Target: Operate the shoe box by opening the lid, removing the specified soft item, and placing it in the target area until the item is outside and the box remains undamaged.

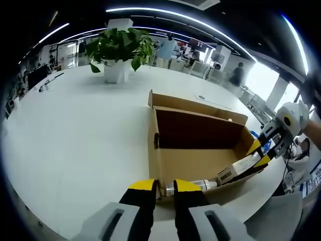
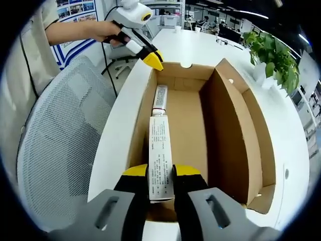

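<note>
Yellow-tipped jaws of the left claw (image 1: pixel 165 188) rise at the bottom of the left gripper view, clenched on the cap end of a tube (image 1: pixel 235 170) that lies along the near wall of the open shoe box (image 1: pixel 195 163); the pinch point itself sits at the cardboard edge and is partly hidden by it. At the tube's far end the right claw (image 1: pixel 262 150) comes in from the right, its jaws closed on the tube's flat tail. Beyond the box, on the white table (image 1: pixel 75 130), stands a potted plant (image 1: pixel 120 52); people far behind are too small to make out. Turning to the right gripper view, the right claw (image 2: pixel 161 173) grips the printed, flattened tail of the tube (image 2: pixel 160 150), whose text is too fine to read. The tube runs inside the box (image 2: pixel 241 120) along its left wall toward the left claw (image 2: pixel 155 60), held by a hand at the far corner. A mesh chair (image 2: pixel 65 140) stands beside the table (image 2: pixel 296 135), cut off at the left.
</note>
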`<state>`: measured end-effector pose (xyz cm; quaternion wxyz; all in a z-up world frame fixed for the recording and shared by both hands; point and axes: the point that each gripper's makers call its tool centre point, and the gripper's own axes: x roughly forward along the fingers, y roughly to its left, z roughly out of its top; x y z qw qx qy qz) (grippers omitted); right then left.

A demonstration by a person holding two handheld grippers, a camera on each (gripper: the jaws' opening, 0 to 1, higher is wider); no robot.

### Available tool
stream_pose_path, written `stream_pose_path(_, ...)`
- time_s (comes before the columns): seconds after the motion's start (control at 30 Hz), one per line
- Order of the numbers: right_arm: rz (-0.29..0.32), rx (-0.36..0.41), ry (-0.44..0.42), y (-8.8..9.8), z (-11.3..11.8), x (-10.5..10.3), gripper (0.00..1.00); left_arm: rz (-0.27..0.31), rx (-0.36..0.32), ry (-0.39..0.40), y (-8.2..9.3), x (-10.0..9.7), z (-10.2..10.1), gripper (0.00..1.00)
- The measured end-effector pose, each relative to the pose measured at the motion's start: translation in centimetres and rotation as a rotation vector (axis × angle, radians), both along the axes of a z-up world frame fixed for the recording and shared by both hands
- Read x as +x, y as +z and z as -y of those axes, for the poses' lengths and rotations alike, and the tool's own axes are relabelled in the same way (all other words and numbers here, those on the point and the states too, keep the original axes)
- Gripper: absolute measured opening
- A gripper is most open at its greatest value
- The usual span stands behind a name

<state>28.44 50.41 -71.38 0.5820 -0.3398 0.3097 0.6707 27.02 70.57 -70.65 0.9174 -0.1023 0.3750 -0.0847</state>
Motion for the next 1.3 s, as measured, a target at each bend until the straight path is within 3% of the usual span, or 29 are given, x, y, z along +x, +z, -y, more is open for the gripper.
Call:
stream_pose_path(0.77,0.067,0.074,0.011,7.1,1.0,0.9,0.15,-0.022,0.035,-0.032,0.0,0.2,0.0,0.13)
stream_pose_path(1.3,0.097,0.096,-0.018,10.7,4.7,3.1,0.15,-0.038,0.056,-0.048,-0.1,0.2,0.0,0.13)
